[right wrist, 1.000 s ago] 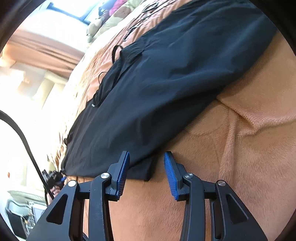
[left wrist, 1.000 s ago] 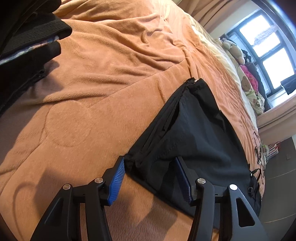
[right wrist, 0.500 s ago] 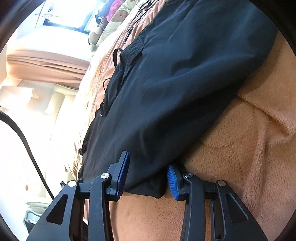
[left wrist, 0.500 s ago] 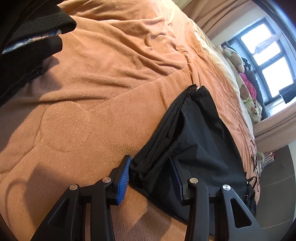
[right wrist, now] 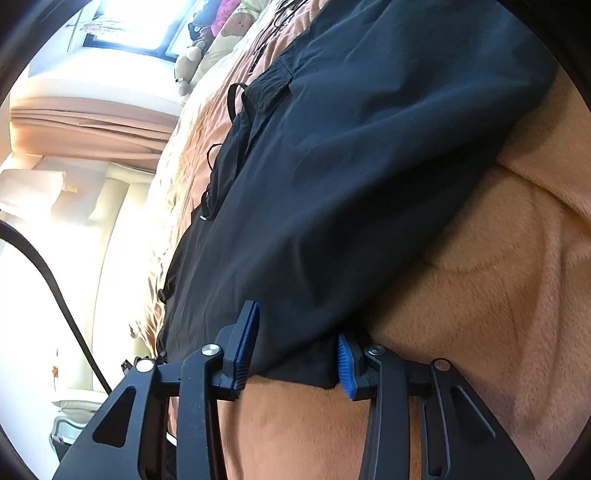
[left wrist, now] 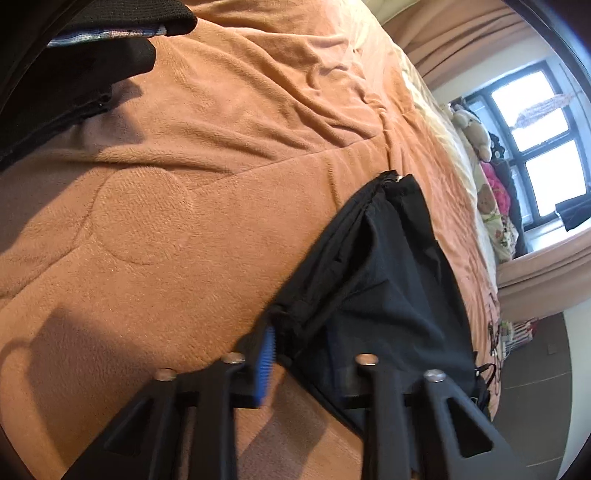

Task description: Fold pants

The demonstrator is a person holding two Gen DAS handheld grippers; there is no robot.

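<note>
A bed under an orange blanket (left wrist: 207, 206) fills both views; a window (left wrist: 543, 147) and tan curtains (left wrist: 461, 33) stand beyond its far side. Black pants (right wrist: 369, 166) lie flat on the blanket, the largest item on it, with the drawstring (right wrist: 221, 173) trailing from the waistband at their far end. A second dark garment (left wrist: 74, 66) lies at the upper left edge of the left view, well apart from the pants. Stuffed toys (left wrist: 476, 133) and pillows sit by the window. No containers are visible.

Left gripper (left wrist: 306, 354): its jaws have just been closing, and bunched hem cloth at one pants corner lies between them, pressed against the blue left pad; the right pad is hidden behind the cloth. Right gripper (right wrist: 295, 354): its jaws have also just been closing, with the other near corner of the pants pinched between both blue pads against the blanket.
</note>
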